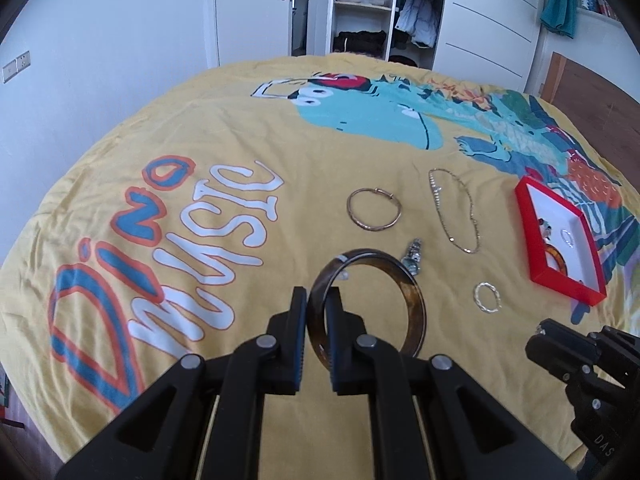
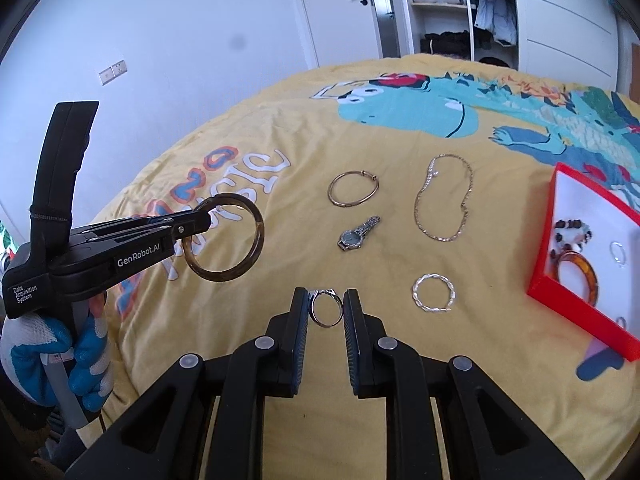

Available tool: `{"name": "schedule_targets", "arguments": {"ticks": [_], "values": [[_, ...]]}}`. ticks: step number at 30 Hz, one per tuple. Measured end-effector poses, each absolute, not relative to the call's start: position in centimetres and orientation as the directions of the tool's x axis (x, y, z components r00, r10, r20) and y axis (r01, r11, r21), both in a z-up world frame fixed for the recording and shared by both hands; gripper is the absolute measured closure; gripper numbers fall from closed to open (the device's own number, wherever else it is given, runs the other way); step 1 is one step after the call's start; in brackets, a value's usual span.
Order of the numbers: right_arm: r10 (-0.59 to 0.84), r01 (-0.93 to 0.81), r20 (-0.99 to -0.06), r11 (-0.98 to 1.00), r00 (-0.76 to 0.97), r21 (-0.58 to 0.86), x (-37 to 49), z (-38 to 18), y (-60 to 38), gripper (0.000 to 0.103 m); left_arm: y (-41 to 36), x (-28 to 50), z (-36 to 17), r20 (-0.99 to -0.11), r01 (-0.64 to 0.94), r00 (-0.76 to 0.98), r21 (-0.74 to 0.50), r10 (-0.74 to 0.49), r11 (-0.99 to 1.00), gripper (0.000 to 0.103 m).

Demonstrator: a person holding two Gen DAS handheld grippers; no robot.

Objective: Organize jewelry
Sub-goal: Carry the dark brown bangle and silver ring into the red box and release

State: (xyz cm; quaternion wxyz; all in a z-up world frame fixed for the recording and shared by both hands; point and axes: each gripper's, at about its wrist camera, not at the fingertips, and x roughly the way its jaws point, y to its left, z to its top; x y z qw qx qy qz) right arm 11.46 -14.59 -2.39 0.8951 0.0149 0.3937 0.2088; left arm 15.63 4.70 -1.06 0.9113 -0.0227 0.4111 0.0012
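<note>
My left gripper [image 1: 316, 300] is shut on a dark brown bangle [image 1: 414, 304] and holds it above the yellow bedspread; it also shows in the right wrist view [image 2: 202, 218] with the bangle [image 2: 256, 248]. My right gripper [image 2: 326, 304] is shut on a small silver ring [image 2: 326, 308]. On the bedspread lie a thin gold bangle [image 2: 354, 188], a silver watch [image 2: 356, 232], a gold chain necklace [image 2: 444, 200] and a twisted silver bracelet [image 2: 434, 292]. A red box [image 2: 550, 248] at the right holds an amber bangle [image 2: 576, 276], beads and small rings.
The yellow dinosaur bedspread [image 2: 400, 360] covers the whole bed. A white wall, a door and an open wardrobe [image 1: 364, 4] stand beyond the far edge. The right gripper's body [image 1: 580, 356] shows at the lower right of the left wrist view.
</note>
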Motion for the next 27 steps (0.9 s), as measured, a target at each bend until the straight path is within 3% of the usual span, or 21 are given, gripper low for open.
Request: {"name": "schedule_targets", "arguments": {"ticks": [7,15,27], "values": [[0.338,-0.302,-0.672,0.937,0.659,0.175,8.2,-0.1,-18.0,0.086,2.6,13.5,1.9,-0.720,0.027,0.693,-0.026,-0.037,0.999,0.095],[0.213,-0.157,-0.659,0.977,0.721,0.144,7.6,1.5,-26.4,0.086,-4.5,14.4,4.0,-0.706,0.160,0.695,-0.038,-0.140,0.986,0.095],[0.069,-0.025,-0.680,0.997,0.730,0.075,16.5,1.2,-38.9,0.086,-21.3,24.1,2.4,-0.719,0.375,0.635,-0.030,-0.281,0.926,0.095]]}}
